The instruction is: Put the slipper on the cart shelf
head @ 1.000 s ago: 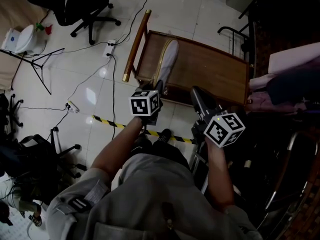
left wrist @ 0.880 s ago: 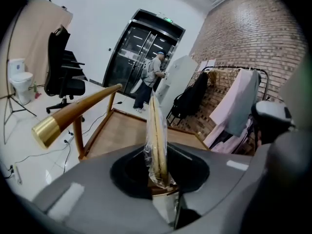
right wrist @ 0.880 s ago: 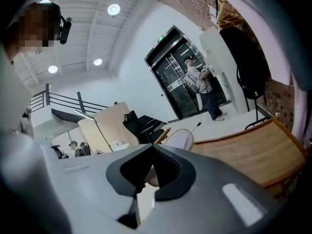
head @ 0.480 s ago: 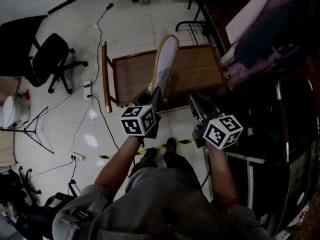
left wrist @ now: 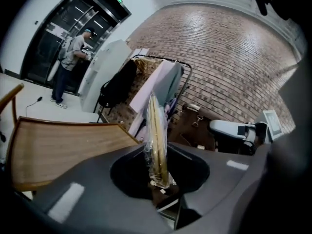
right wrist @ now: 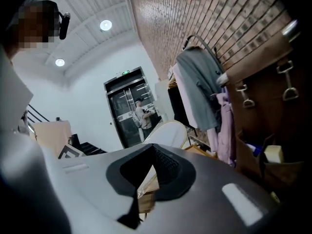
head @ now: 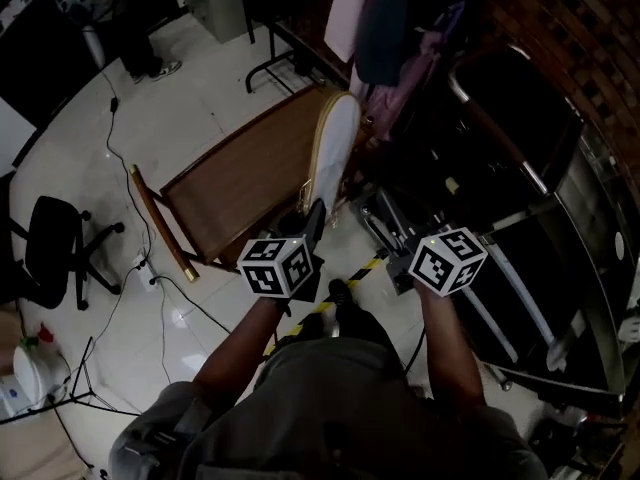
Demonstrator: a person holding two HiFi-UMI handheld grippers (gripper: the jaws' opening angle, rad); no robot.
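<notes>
The slipper (head: 333, 158) is white with a gold rim and wrapped in clear plastic. It stands edge-on out of my left gripper (head: 314, 216), which is shut on its heel end over the corner of the wooden table (head: 240, 183). In the left gripper view the slipper (left wrist: 157, 135) rises straight up between the jaws. My right gripper (head: 397, 226) hangs beside it, shut and with nothing in it; its view shows the slipper (right wrist: 168, 130) to the left. The dark cart (head: 520, 158) with metal rails stands to the right of both grippers.
A rack of hanging clothes (head: 400, 18) stands behind the table. A brown bag (left wrist: 195, 128) sits by the brick wall. An office chair (head: 50, 258), floor cables and yellow-black tape (head: 350, 278) lie to the left and below. A person (left wrist: 70, 65) stands far off by glass doors.
The view has swung to the right: the table has slid left and the dark cart now fills the right side. Both grippers keep their pose, with the slipper still held.
</notes>
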